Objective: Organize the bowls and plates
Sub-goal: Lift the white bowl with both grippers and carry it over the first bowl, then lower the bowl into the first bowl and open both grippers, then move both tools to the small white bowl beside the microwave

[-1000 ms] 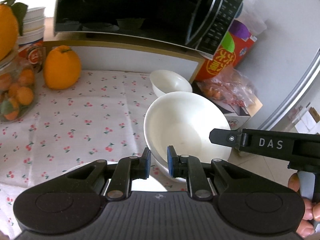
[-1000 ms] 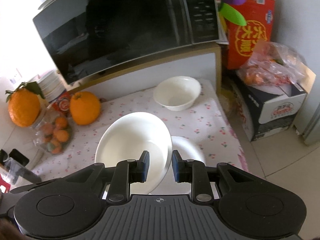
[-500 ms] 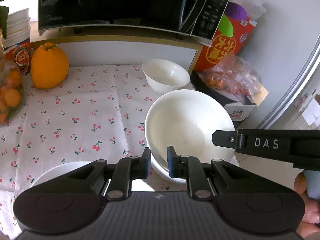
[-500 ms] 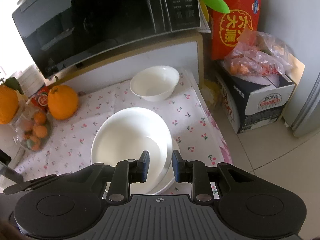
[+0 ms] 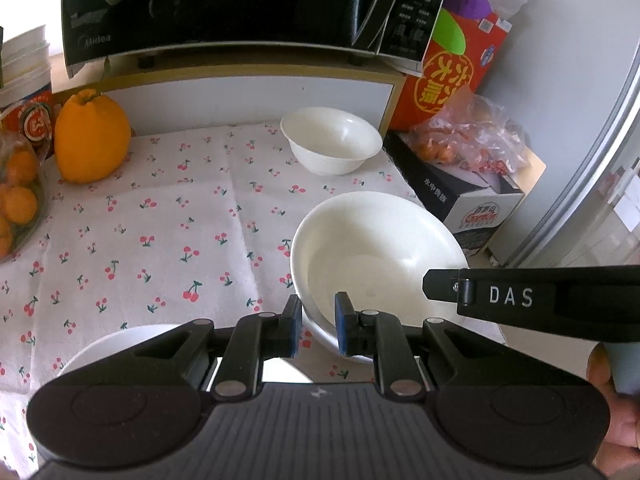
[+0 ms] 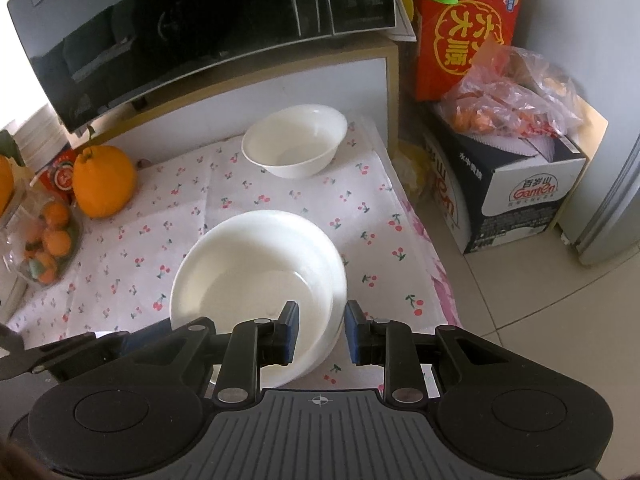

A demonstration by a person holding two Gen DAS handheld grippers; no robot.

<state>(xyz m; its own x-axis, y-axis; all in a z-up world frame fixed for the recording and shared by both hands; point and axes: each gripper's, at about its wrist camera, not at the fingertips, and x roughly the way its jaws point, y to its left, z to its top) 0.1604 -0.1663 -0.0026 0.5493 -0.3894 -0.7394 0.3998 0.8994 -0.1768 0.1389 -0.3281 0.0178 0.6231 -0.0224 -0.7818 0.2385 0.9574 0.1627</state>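
Lowered since a second ago, the large white bowl (image 6: pixel 256 268) now sits nested in a second bowl (image 6: pixel 338 300) on the cherry-print cloth (image 5: pixel 160 216), in front of the microwave (image 5: pixel 224 12). Both grippers tilt steeply down. The left gripper (image 5: pixel 317 326) is clamped on the near rim. The right gripper (image 6: pixel 321 330) straddles the rim, jaws slightly apart. A small bowl (image 5: pixel 331 139) stands just below the microwave.

The large white bowl (image 6: pixel 256 268), tilted and lifted a second ago, now sits lower, nested in the bowl beneath it (image 6: pixel 334 332) near the cloth's right edge. The right gripper (image 6: pixel 321 332) has loosened slightly, its jaws a little wider around the rim. Both views have sunk closer to the cherry-print cloth (image 5: pixel 160 220).
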